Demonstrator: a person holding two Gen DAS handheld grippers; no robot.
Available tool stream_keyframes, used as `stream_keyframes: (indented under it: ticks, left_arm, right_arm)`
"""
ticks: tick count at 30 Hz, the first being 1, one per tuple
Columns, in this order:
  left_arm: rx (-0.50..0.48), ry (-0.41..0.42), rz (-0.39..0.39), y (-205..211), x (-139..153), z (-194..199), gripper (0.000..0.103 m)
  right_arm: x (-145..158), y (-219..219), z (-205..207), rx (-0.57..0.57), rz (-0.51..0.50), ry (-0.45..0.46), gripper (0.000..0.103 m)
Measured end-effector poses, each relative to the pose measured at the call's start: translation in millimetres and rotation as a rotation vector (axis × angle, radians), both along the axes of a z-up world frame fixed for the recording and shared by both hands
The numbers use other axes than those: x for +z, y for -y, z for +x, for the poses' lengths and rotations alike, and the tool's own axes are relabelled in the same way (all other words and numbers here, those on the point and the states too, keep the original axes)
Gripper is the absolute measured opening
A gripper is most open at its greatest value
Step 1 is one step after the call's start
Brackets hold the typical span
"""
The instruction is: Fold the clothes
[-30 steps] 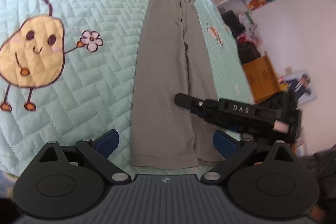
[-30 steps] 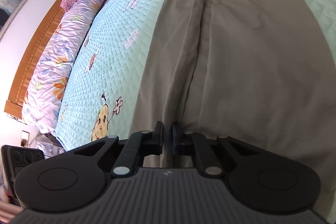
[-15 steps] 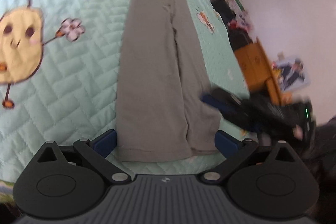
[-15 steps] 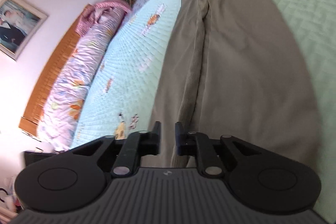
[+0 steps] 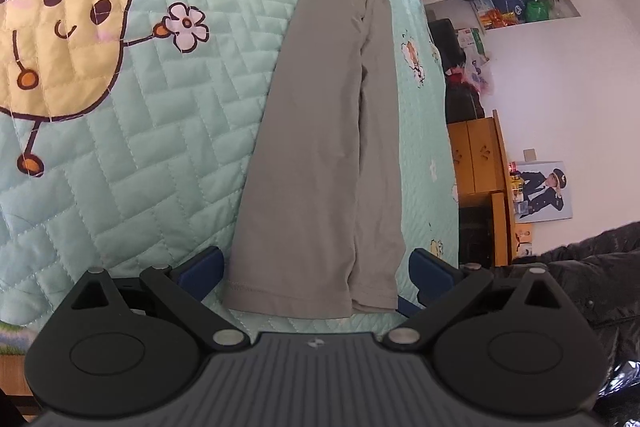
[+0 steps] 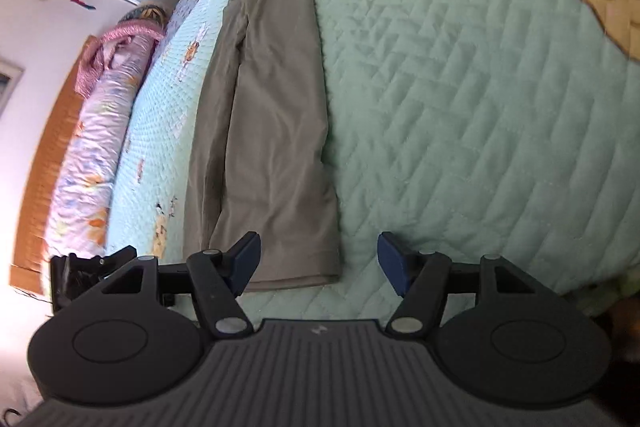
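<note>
A grey-brown long-sleeved garment (image 5: pixel 324 147) lies folded into a long narrow strip on the mint quilted bed cover (image 5: pixel 140 147), its hem nearest me and its collar at the far end. My left gripper (image 5: pixel 316 271) is open just above the hem, its blue pads on either side of the strip's width. In the right wrist view the same garment (image 6: pixel 272 131) runs away from me. My right gripper (image 6: pixel 318 261) is open over the hem's right corner, holding nothing. The left pad (image 6: pixel 246 259) overlaps the cloth edge.
The quilt carries a yellow pear cartoon (image 5: pixel 56 43). A rolled floral duvet (image 6: pixel 92 131) lies along the wooden headboard (image 6: pixel 52 131). Wooden cabinets (image 5: pixel 480 163) and a white wall stand beyond the bed's edge. A dark sleeve (image 5: pixel 592 267) shows at right.
My right gripper let go of the garment's folded edge, opened wide and drew back to the hem. It left the left wrist view. The left gripper stayed open near the hem.
</note>
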State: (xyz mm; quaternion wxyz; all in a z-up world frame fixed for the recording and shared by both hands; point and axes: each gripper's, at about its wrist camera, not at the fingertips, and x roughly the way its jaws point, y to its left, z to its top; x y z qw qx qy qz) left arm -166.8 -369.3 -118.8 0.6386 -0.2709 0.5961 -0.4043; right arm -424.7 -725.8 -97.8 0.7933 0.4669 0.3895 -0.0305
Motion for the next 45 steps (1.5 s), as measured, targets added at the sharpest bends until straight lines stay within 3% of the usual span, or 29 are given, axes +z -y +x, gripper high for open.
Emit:
stream_keyframes:
  ticks: [8,13,14,21,22,23,25,35,39,42,43,44,45]
  left_arm:
    - [0.010,-0.067,-0.047,-5,-9,7,0.103]
    - [0.002,-0.049,-0.059,-6,-6,4,0.103]
    - [-0.001,-0.041,-0.060,-6,-6,3,0.103]
    - [-0.032,0.039,-0.027,1,1,-3,0.099]
    - [-0.034,0.045,-0.022,1,1,-4,0.090]
    - [-0.036,0.049,-0.016,1,1,-5,0.073]
    - [-0.030,0.028,-0.018,0,-4,-3,0.060]
    - [-0.018,-0.053,-0.059,-8,-14,3,0.061]
    - [-0.017,-0.055,-0.069,-10,-16,3,0.059]
    - [-0.033,0.006,0.000,-7,-11,-1,0.038]
    - [-0.038,0.026,0.026,-6,-10,-2,0.020]
    - [-0.043,0.045,0.050,-5,-9,-3,0.011]
    - [-0.037,0.050,0.055,-6,-10,-4,0.010]
  right_arm:
    - [-13,2,16,0.037,0.088,0.046,0.065]
    - [-20,6,2,0.018,0.095,0.047,0.032]
    - [-21,9,1,0.015,0.097,0.043,0.029]
    - [-24,12,5,0.028,0.116,0.038,0.028]
    - [-24,13,5,0.031,0.123,0.041,0.028]
    - [-25,13,6,0.034,0.130,0.044,0.029]
    - [-27,14,6,0.035,0.140,0.050,0.030]
    - [-32,16,0,0.030,0.179,0.085,0.029]
    - [-34,17,-2,0.028,0.187,0.095,0.024]
    - [-31,14,-3,0.027,0.137,0.078,0.013]
    - [-30,12,-3,0.029,0.120,0.078,0.012]
    - [-28,10,-3,0.032,0.103,0.078,0.011]
    - [-27,8,-4,0.035,0.082,0.080,0.010]
